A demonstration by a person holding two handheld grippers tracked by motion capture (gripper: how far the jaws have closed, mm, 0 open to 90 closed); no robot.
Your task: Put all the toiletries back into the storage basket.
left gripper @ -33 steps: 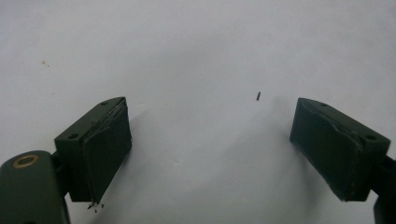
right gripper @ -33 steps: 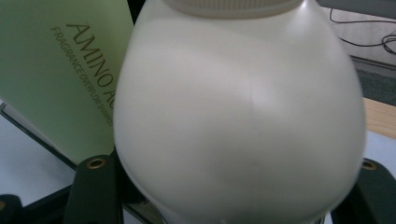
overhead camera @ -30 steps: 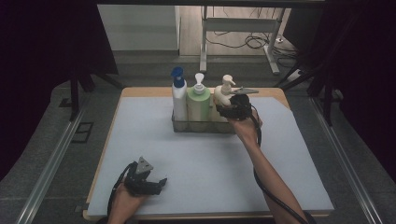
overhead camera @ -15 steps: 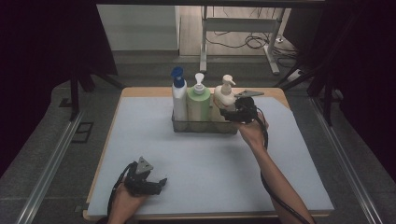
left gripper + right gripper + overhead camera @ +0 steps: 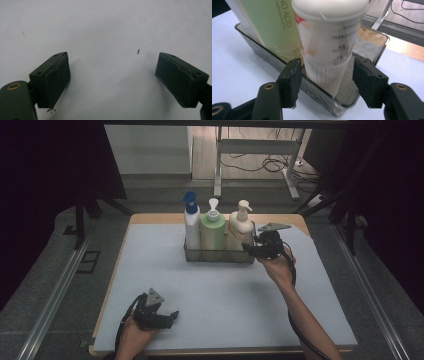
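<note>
Right gripper [image 5: 325, 82], jaws apart and just closing, brackets the cream ribbed pump bottle [image 5: 329, 47] at twelve o'clock; centre before clamping.

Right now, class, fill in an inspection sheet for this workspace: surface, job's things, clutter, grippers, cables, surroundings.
Surface: pale mat on a wooden table, a few tiny specks.
Job's things: cream pump bottle standing in a clear tray beside a green bottle and a blue-capped bottle.
Clutter: nothing seen.
Grippers: right gripper open, jaws either side of the cream bottle, just been closing, not touching; left gripper open over bare mat.
Cables: one trails along the right forearm; loose ones on the floor behind.
Surroundings: dark curtains, metal table legs beyond.
</note>
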